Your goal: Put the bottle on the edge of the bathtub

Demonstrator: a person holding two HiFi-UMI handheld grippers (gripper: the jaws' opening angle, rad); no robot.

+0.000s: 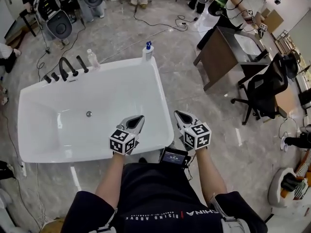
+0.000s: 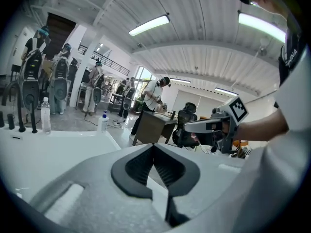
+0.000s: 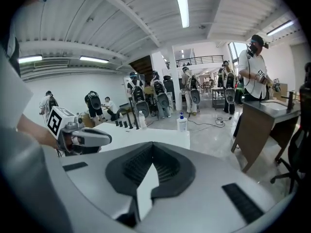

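**Operator:** How are my claws?

**Spotter:** Your left gripper [image 1: 137, 120] is closed all the way. Its pads meet at the tip with nothing between them. Your right gripper [image 1: 182, 117] is the same, jaws pressed together and holding nothing. Neither one touches anything.

**Operator:** Where's the bottle?

**Spotter:** You have two in view, both far from you. A pump bottle [image 1: 147, 50] with a blue top stands upright on the far right corner of the tub [image 1: 160, 93]. A clear bottle [image 1: 92, 58] stands upright on the far rim, just right of the black faucet [image 1: 68, 67]. Both are well apart from your grippers.

**Operator:** Anything in the tub?

**Spotter:** Only the drain [image 1: 89, 114] shows, on the tub's white bottom, left of your left gripper.

**Operator:** And my arms?

**Spotter:** Both your forearms reach straight out from your body, side by side, with the jaws pointing to the far side. Your left gripper hangs over the near right part of the tub, just inside the near rim. Your right gripper hangs just outside the tub's right wall, over the grey floor [image 1: 204, 110]. Their marker cubes sit level with each other, near the tub's near right corner.
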